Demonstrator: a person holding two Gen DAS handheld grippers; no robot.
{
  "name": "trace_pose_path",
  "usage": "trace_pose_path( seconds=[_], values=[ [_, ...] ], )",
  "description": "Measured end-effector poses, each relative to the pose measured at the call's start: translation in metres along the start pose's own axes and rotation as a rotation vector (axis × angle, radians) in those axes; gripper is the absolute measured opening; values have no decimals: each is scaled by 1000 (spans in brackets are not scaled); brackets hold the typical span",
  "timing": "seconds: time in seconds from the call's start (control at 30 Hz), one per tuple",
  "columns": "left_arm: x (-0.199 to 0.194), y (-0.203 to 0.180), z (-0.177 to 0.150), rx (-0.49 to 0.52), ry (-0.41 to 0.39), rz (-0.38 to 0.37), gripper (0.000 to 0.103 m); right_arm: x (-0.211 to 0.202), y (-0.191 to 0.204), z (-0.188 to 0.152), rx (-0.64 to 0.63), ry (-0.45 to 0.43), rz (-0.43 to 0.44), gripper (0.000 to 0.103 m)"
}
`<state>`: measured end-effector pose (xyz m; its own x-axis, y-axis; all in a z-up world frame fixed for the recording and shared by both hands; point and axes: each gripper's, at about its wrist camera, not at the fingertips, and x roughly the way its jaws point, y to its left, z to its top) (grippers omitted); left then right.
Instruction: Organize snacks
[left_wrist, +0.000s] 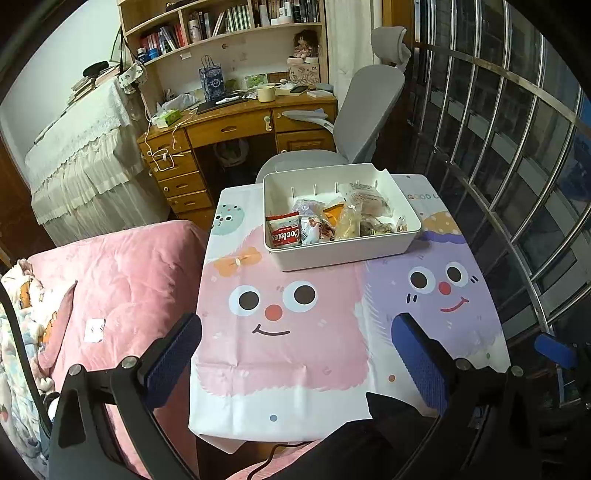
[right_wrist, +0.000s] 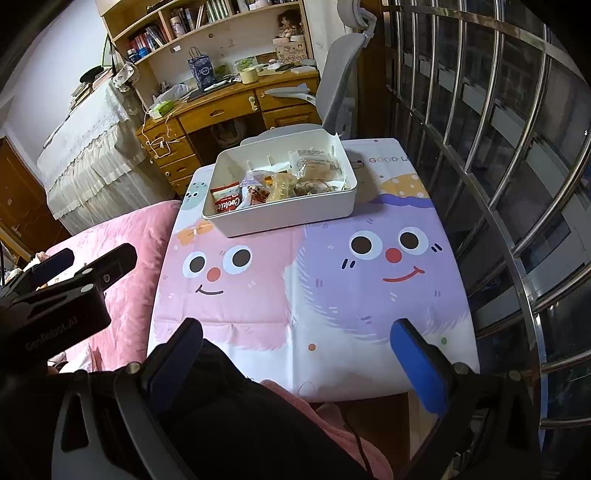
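A white plastic bin (left_wrist: 343, 251) stands at the far end of a small table with a cartoon-face cloth (left_wrist: 295, 350). It holds several wrapped snacks, among them a red cookie packet (left_wrist: 283, 230) at its left and clear bread bags (left_wrist: 369, 201) at its right. The bin also shows in the right wrist view (right_wrist: 280, 218), with the red packet (right_wrist: 226, 199). My left gripper (left_wrist: 295, 328) is open and empty over the table's near edge. My right gripper (right_wrist: 295, 328) is open and empty over the near edge too. The left gripper's body shows at the left of the right wrist view (right_wrist: 55, 295).
A pink quilted bed (left_wrist: 122, 273) borders the table on the left. A grey office chair (left_wrist: 354, 122) and a wooden desk (left_wrist: 236, 125) stand behind the table. Metal window bars (left_wrist: 517, 184) run along the right.
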<state>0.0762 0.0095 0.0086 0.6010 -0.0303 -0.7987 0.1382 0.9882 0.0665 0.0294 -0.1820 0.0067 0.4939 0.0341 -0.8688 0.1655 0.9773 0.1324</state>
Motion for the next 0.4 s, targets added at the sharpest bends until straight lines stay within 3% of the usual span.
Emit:
trace_pose_path(
  seconds=[0.4],
  values=[
    [-1, -2, 1, 0, -3, 6, 102, 7, -3, 2, 0, 16, 6, 102]
  ],
)
